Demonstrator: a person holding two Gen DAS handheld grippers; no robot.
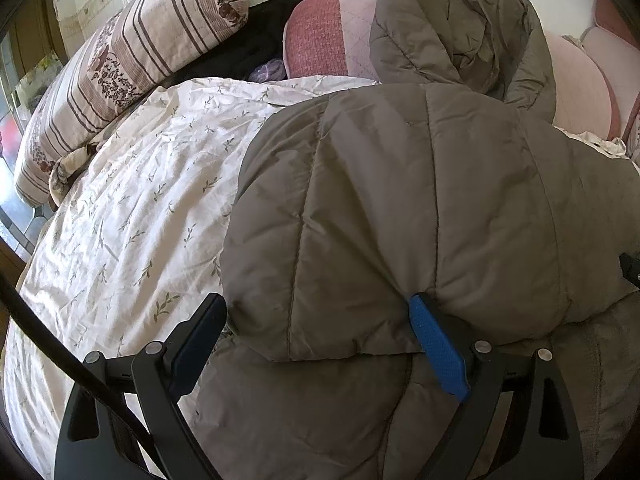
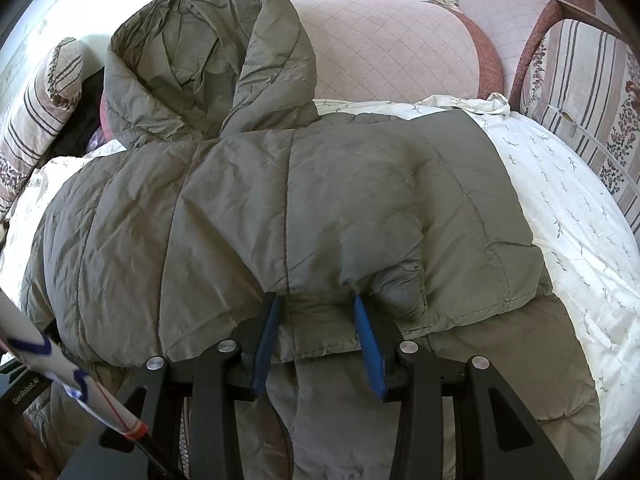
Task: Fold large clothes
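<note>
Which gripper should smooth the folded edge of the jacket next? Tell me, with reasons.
Probably right. The right gripper sits at the middle of the jacket folded edge, fingers straddling a pinch of fabric. The left gripper stands wide open near the fold's left corner.

An olive quilted puffer jacket (image 2: 288, 208) lies folded over itself on the bed, its crumpled hood (image 2: 208, 60) propped up at 11 o'clock, hem edge toward 6.

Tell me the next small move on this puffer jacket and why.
Probably close both grippers on the folded edge. The left gripper and right gripper both sit open, straddling the jacket hem nearest the cameras, gripping nothing yet, and the hood still lies unfolded toward the headboard.
</note>
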